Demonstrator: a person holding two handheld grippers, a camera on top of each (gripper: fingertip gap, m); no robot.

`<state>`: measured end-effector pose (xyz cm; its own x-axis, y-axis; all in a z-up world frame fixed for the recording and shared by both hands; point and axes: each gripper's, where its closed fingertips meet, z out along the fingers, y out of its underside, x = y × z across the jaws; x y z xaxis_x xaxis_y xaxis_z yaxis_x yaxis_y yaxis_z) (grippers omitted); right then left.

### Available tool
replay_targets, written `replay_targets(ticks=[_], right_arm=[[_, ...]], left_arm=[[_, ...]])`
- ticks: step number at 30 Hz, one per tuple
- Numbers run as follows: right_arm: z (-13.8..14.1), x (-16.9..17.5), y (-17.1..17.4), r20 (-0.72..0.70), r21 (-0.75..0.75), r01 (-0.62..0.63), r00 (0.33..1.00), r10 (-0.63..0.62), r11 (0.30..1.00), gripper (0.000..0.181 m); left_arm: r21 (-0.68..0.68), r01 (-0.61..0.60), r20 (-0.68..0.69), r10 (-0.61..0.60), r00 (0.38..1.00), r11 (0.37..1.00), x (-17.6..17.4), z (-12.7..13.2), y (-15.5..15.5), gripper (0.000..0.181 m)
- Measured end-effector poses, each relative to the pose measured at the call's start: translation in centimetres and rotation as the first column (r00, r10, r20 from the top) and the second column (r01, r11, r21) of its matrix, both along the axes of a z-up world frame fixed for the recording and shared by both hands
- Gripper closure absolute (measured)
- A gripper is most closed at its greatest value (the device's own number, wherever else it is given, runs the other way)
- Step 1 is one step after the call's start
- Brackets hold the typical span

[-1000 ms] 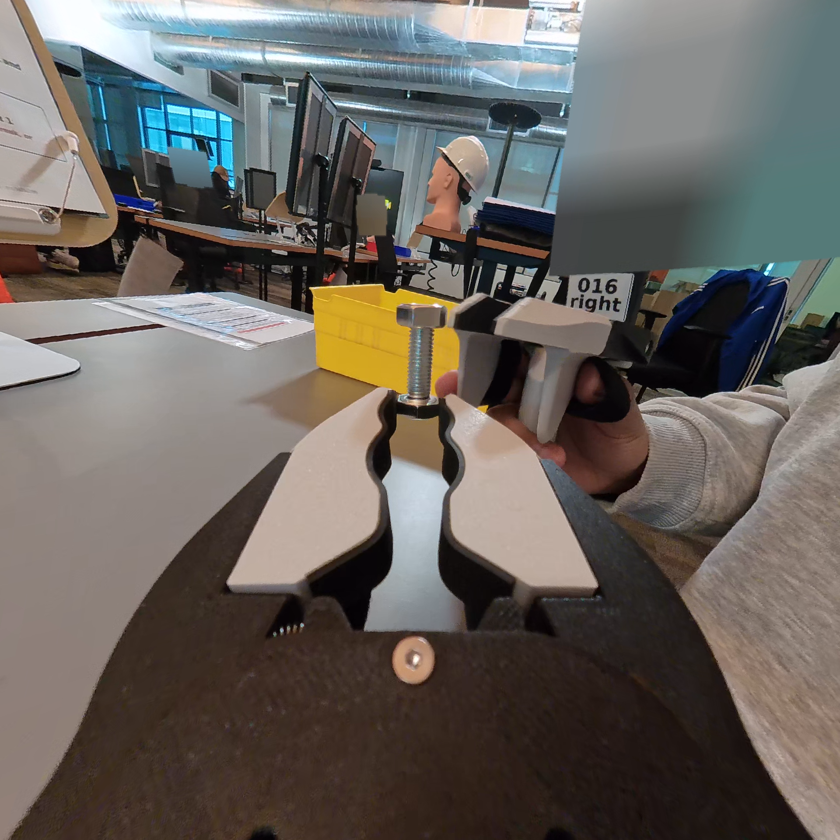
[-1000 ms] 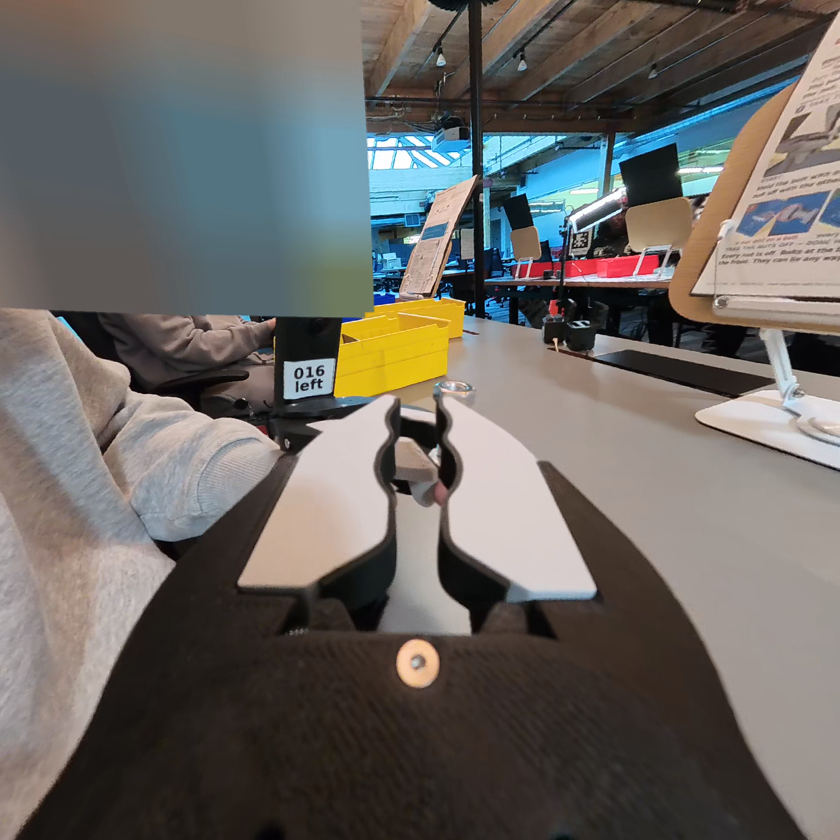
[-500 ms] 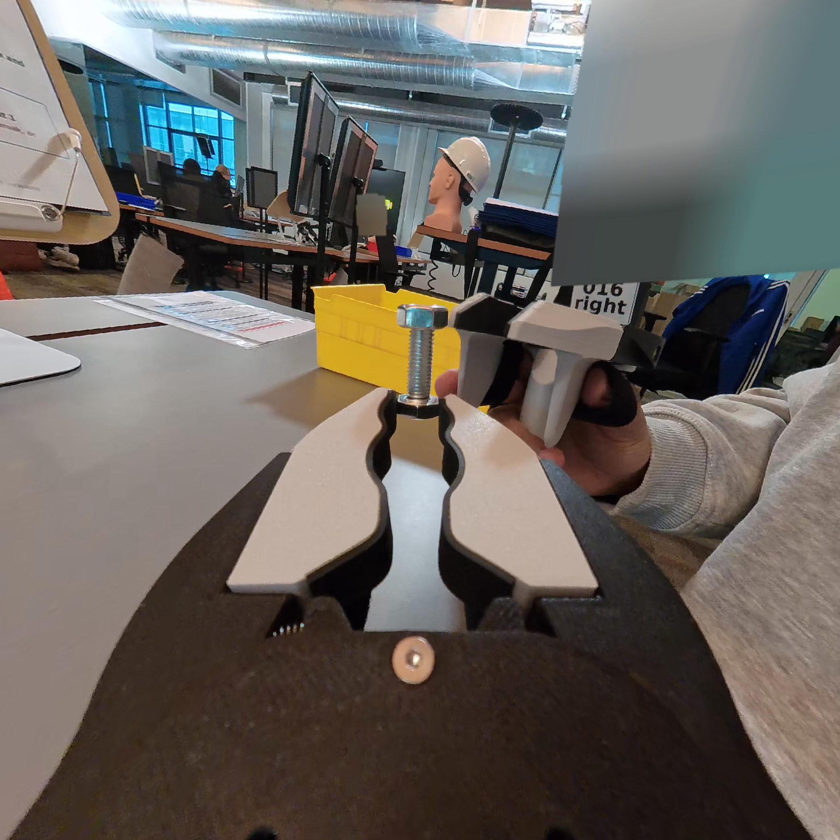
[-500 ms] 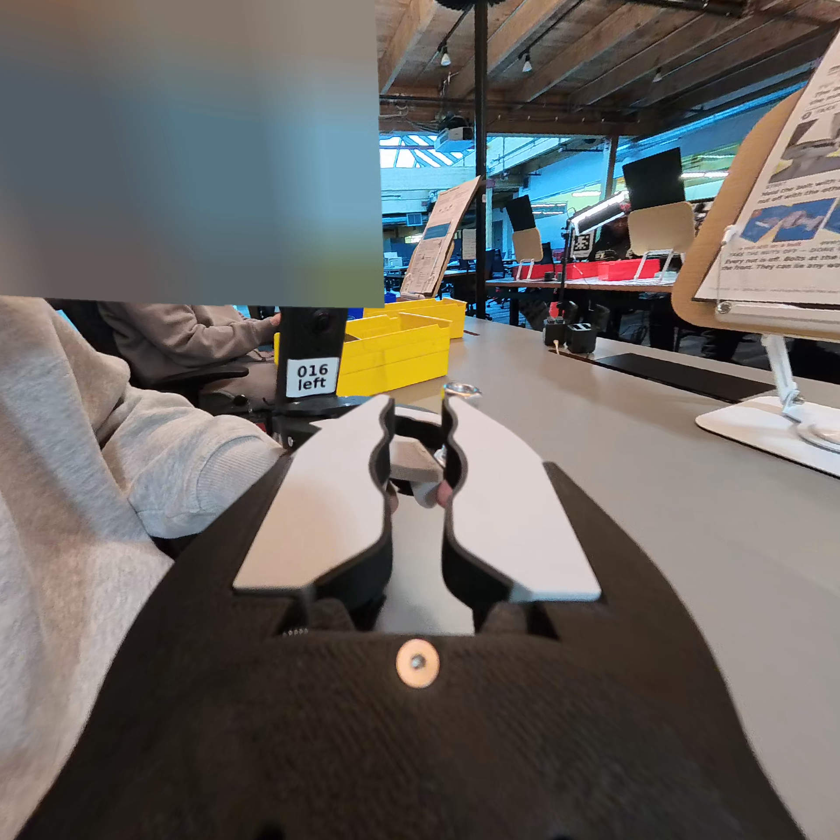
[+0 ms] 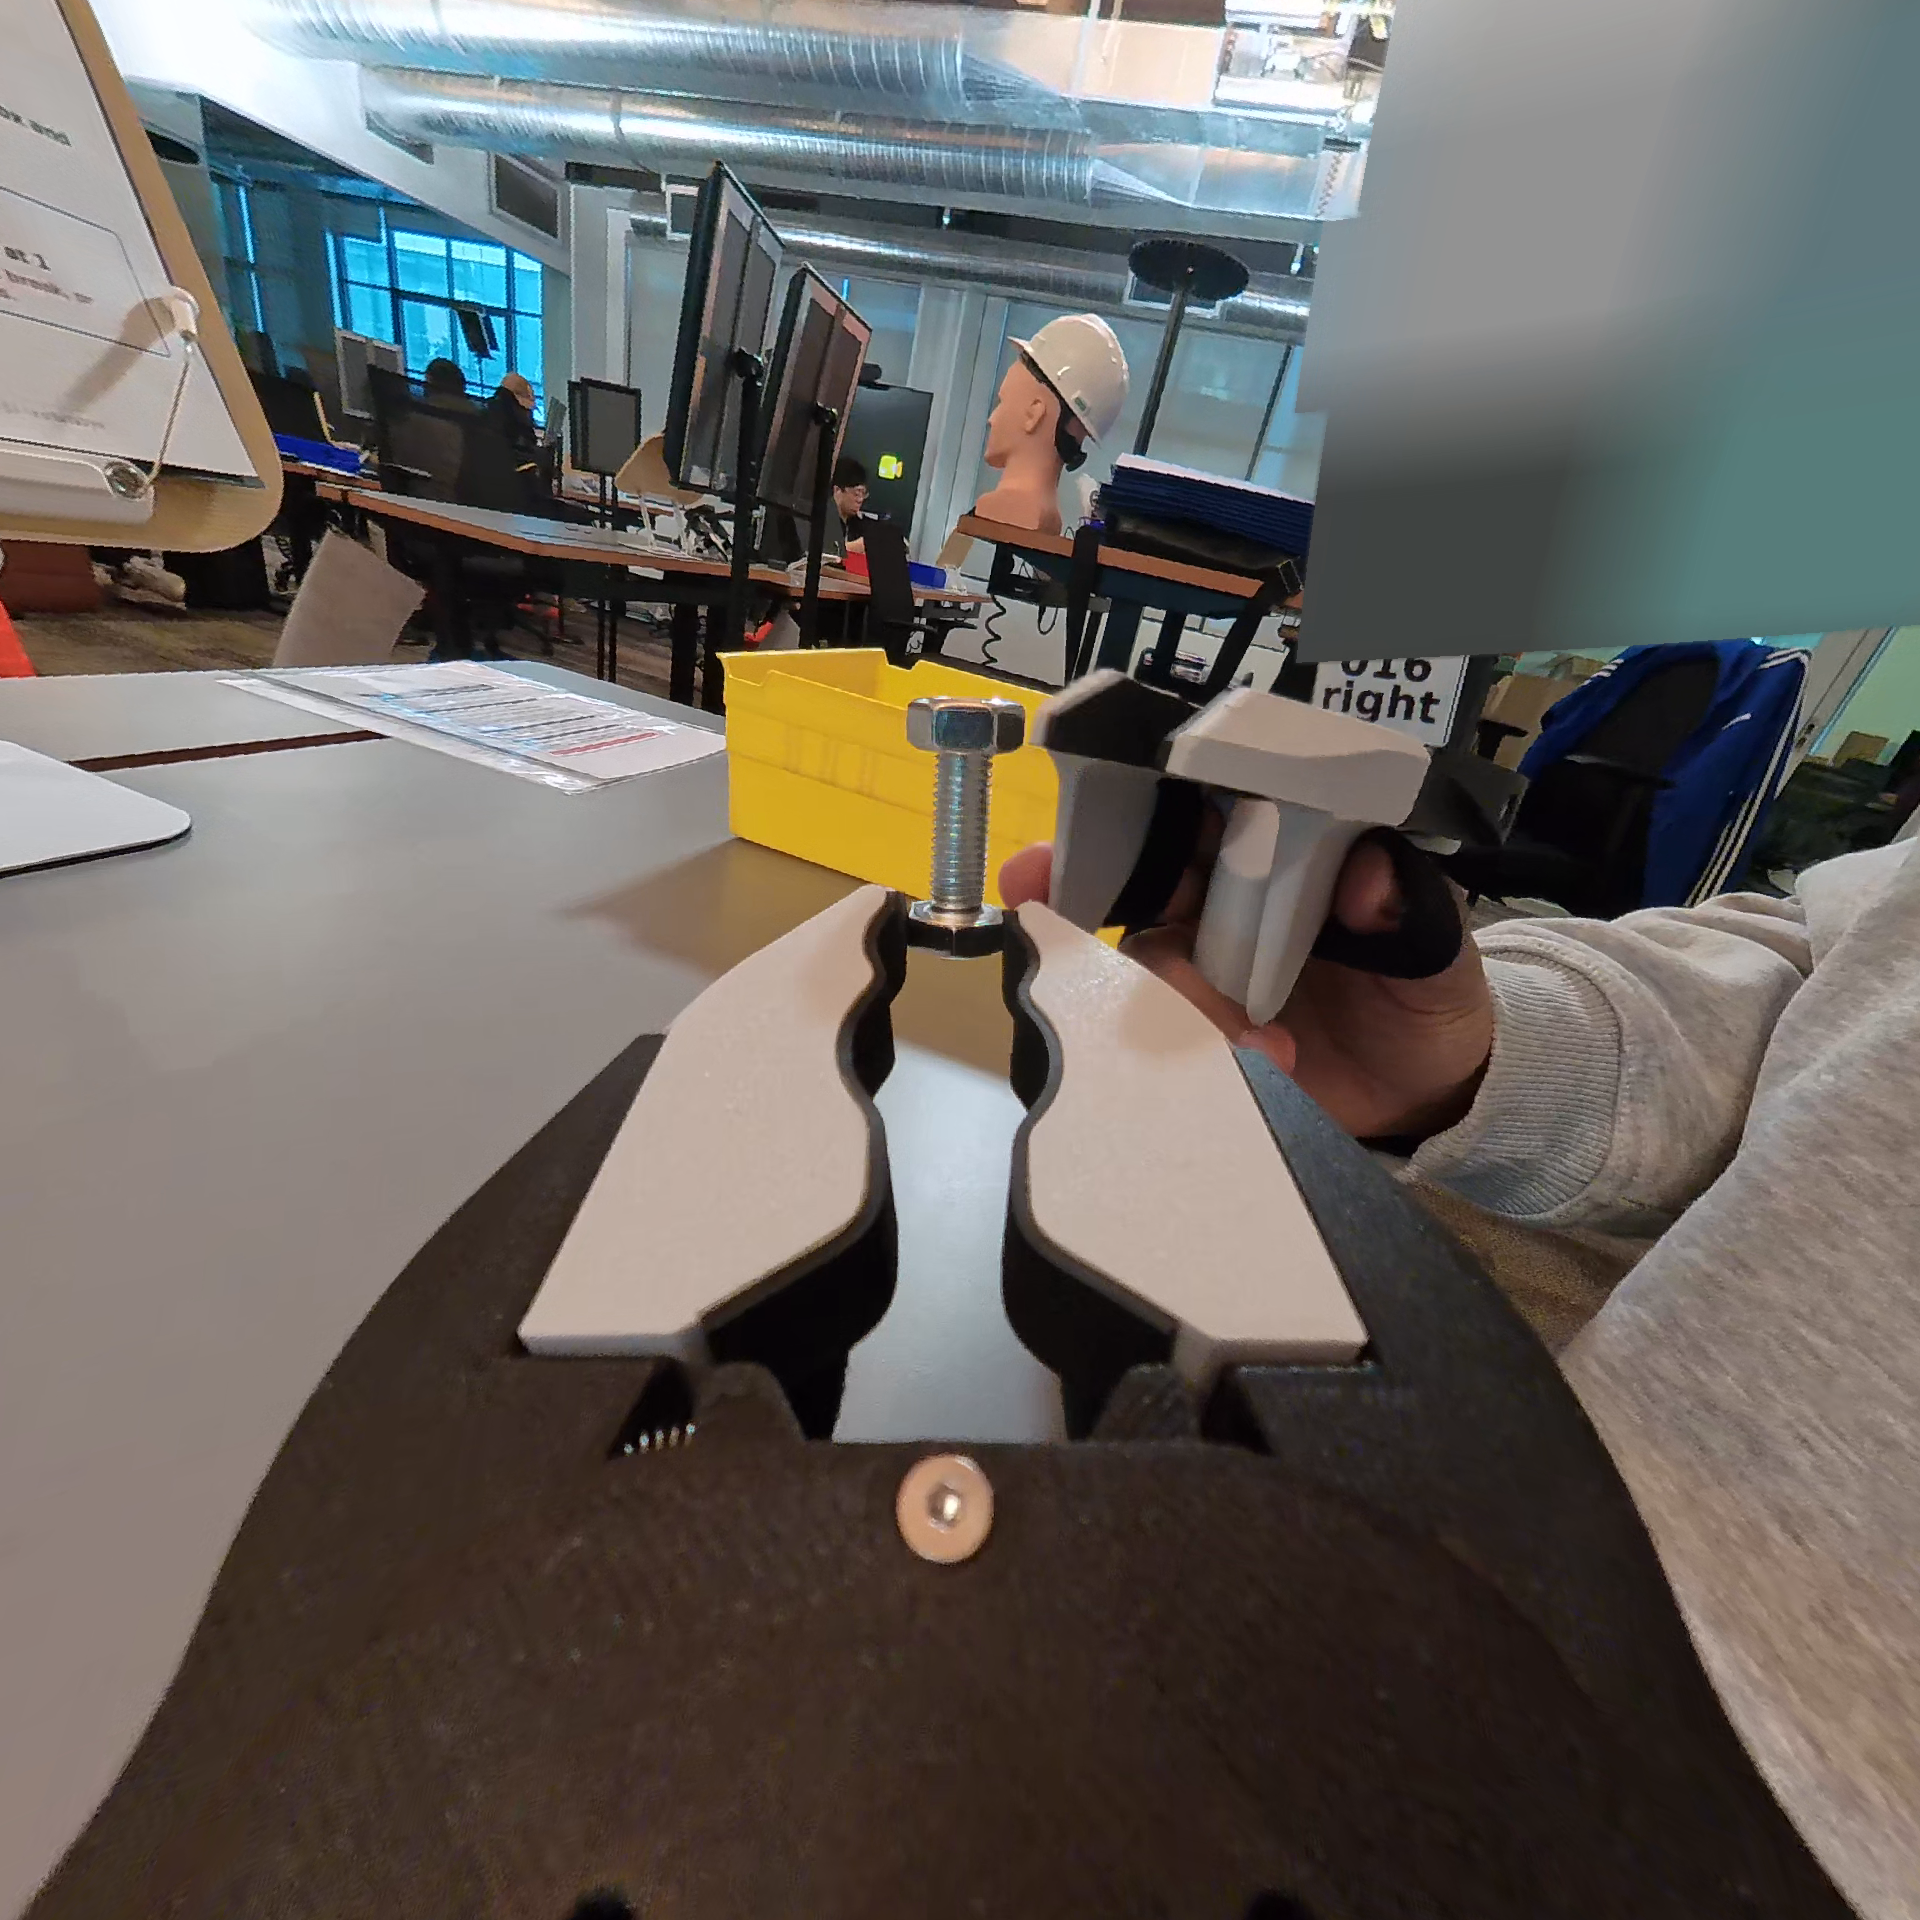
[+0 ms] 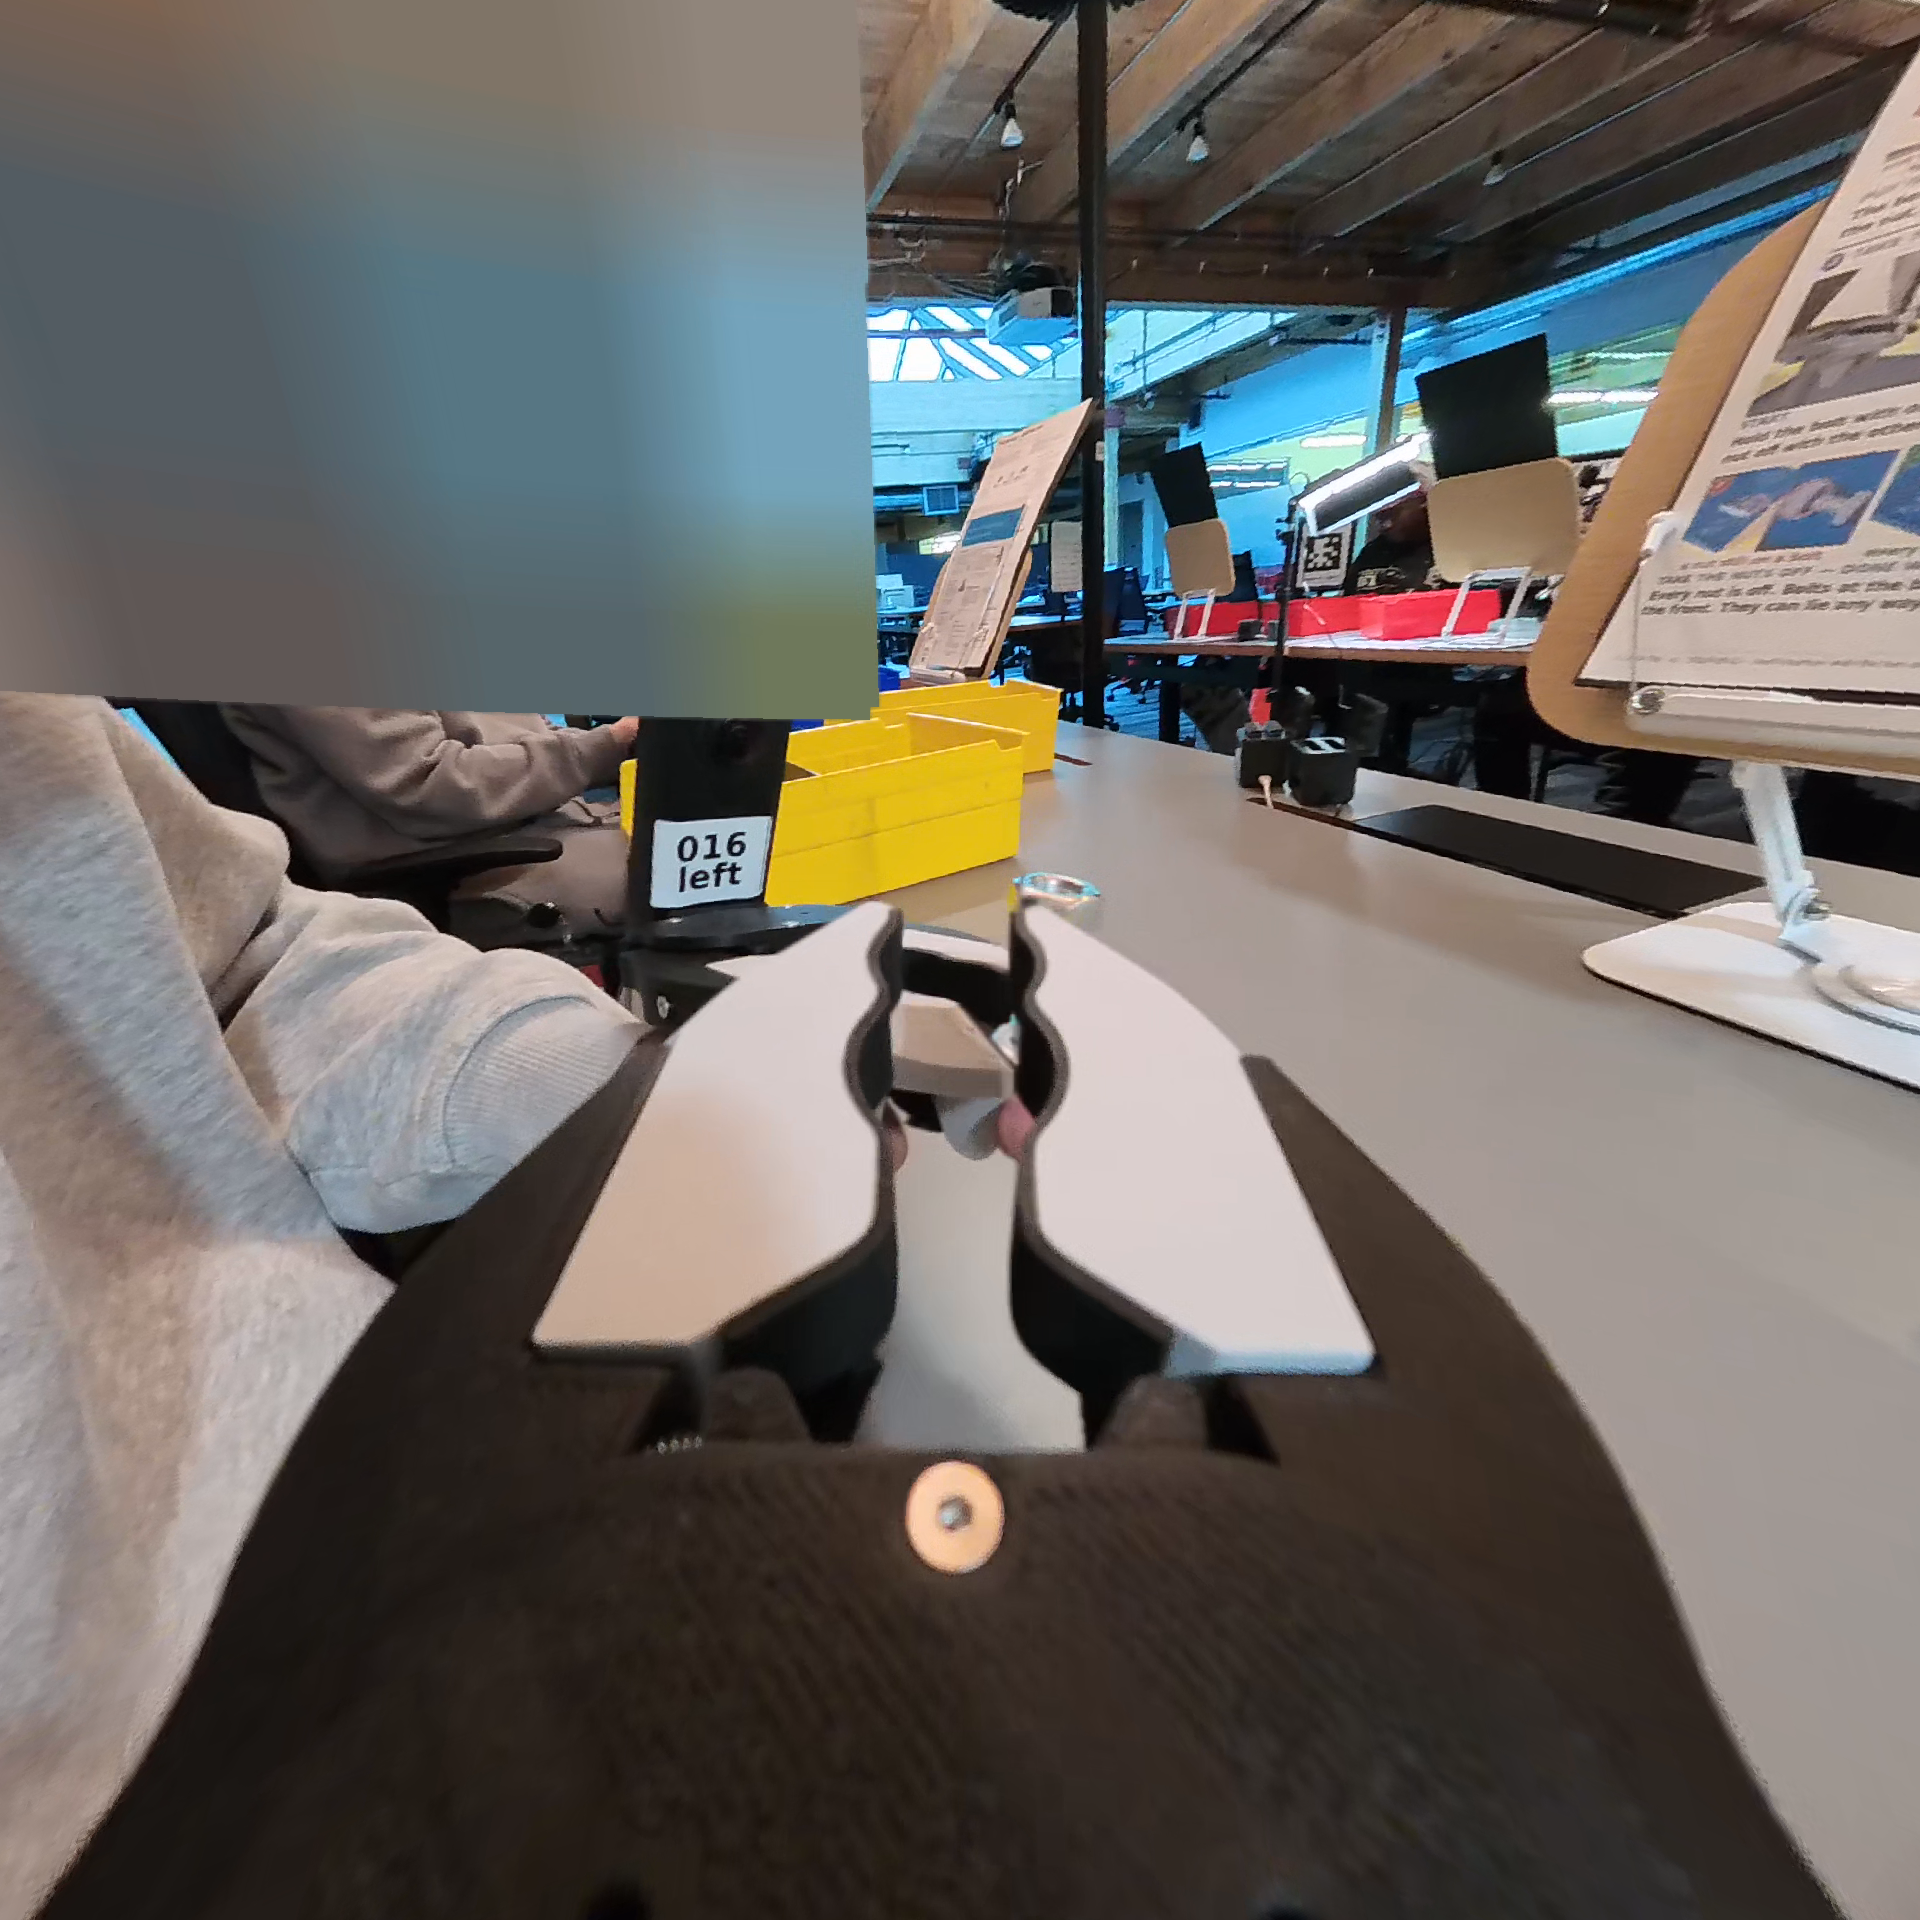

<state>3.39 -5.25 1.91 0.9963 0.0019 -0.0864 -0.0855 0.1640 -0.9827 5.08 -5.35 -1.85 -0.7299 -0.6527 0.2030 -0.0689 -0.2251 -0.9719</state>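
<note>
Surface: grey table (image 5: 312,997), matte; yellow bin (image 5: 831,758) at its far edge, laminated sheet (image 5: 488,712) lying flat, white stand base (image 6: 1756,977) on the right side.
Room: open workshop, exposed ducts, monitors (image 5: 769,343), mannequin head with white hard hat (image 5: 1060,416), wooden ceiling in the right wrist view.
Writing: white tag (image 6: 712,860) on each gripper post, printed instruction boards (image 6: 1787,436); text not copied.
Left gripper (image 5: 954,920): tips pinching the nut (image 5: 954,925) on an upright bolt (image 5: 961,800), head up.
Right gripper (image 6: 954,935): fingers slightly parted, nothing between the tips; just right of the bolt in the left wrist view.
Loose nut (image 6: 1051,888): flat on table, just beyond the right tips.
</note>
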Motion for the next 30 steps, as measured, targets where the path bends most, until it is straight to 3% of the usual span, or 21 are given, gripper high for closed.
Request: replay_targets(ticks=[5,10,13,17,25,30], right_arm=[[0.1,0.7,0.0,-0.001,0.026,0.046,0.999,-0.046,0.999,0.139],[-0.1,-0.5,0.2,-0.001,-0.008,-0.026,1.0,0.026,1.0,0.16],[0.0,0.0,0.1,0.009,0.002,0.007,1.0,-0.007,1.0,0.158],[0.1,0.7,0.0,0.001,0.024,0.042,0.999,-0.042,0.999,0.14],[-0.4,-0.2,0.3,0.006,-0.017,-0.009,1.0,0.009,1.0,0.16],[0.1,0.9,0.0,0.01,0.027,0.063,0.998,-0.063,0.998,0.136]], left_arm=[[0.013,0.005,0.005,-0.006,1.0,1.0,-0.1,-0.1,-0.2,0.163],[0.003,-0.001,-0.002,0.001,1.0,1.0,0.0,-0.1,0.0,0.163],[0.005,0.0,0.0,0.0,1.0,1.0,0.0,-0.1,-0.1,0.163],[0.011,0.002,0.003,-0.002,1.0,1.0,-0.1,-0.1,-0.2,0.163],[0.006,-0.008,-0.005,0.008,1.0,1.0,0.1,-0.2,0.1,0.163],[0.009,-0.003,-0.003,0.003,1.0,1.0,0.0,-0.2,0.0,0.163]])
